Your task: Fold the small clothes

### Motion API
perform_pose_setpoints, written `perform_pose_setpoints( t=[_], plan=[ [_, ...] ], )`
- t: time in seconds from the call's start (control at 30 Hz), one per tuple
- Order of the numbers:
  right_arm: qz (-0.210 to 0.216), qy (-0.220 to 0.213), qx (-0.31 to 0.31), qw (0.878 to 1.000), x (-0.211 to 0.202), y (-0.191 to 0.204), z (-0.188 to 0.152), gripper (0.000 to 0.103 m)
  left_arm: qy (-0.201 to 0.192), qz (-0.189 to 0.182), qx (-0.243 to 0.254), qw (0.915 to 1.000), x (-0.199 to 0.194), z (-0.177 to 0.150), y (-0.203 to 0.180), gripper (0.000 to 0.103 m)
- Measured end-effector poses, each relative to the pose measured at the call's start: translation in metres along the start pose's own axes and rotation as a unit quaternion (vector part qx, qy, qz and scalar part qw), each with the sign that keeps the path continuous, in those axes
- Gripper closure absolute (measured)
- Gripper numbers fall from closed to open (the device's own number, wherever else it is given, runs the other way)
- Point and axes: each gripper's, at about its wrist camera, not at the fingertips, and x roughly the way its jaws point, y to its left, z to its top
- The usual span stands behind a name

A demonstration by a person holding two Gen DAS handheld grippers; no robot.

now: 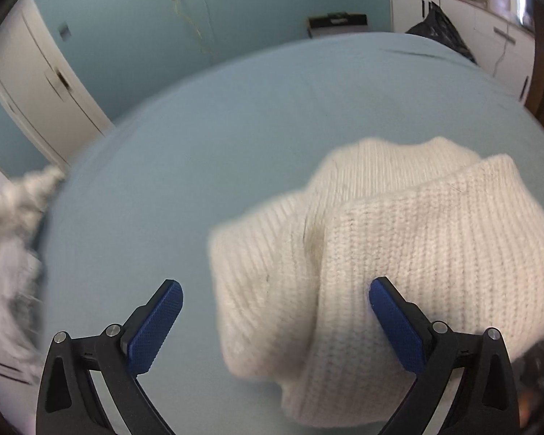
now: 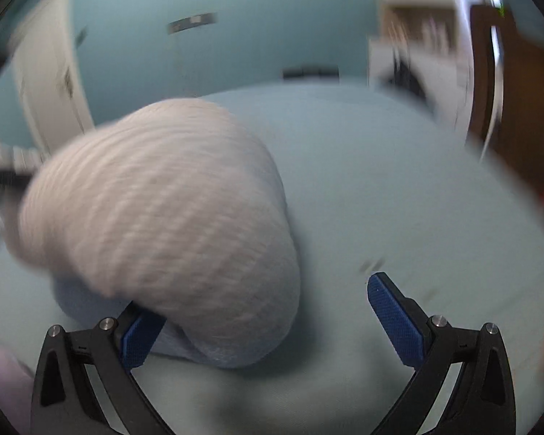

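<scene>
**Two claws spread wide over one knitted piece**

Both of my claws stand apart, with nothing pinched in either. Through my left gripper I see a cream ribbed knit garment lying bunched on the pale blue bed sheet; its near fold reaches between my blue pads, and the right-side pad lies over the fabric, though I cannot tell whether it touches. The knit's lower right edge runs out of the picture, so its full shape stays unclear. At the far left a white fluffy heap is smeared by blur and cut by the rim; I cannot say what it is.

Through my right gripper everything swims. The same cream knit shows as a rounded, streaked mound that covers the tip of my left-side pad, with a light blue cloth partly hidden beneath it. My other pad hangs over bare sheet. Behind the bed, a white door and the blue wall are only blurred shapes.
</scene>
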Motion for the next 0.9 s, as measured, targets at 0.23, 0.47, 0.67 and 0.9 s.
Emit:
perform_pose_setpoints(
  t=[0.23, 0.47, 0.67, 0.9],
  plan=[
    [0.073, 0.064, 0.079, 0.992, 0.037, -0.02, -0.018, 0.001, 0.005, -0.074, -0.073, 0.9945, 0.015, -0.01, 0.027, 0.0],
    [-0.092, -0.139, -0.074, 0.983, -0.059, 0.04, -0.01, 0.001, -0.019, -0.025, -0.065, 0.9974, 0.006, -0.015, 0.021, 0.0],
    [0.011, -0.126, -0.09, 0.988, -0.077, 0.066, 0.038, 0.001, -0.013, -0.039, -0.082, 0.9958, 0.008, -0.017, 0.032, 0.0],
    [-0.021, -0.013, -0.101, 0.995, -0.018, 0.045, 0.086, 0.002, -0.014, -0.044, -0.077, 0.996, 0.006, -0.028, 0.034, 0.0]
  ],
)
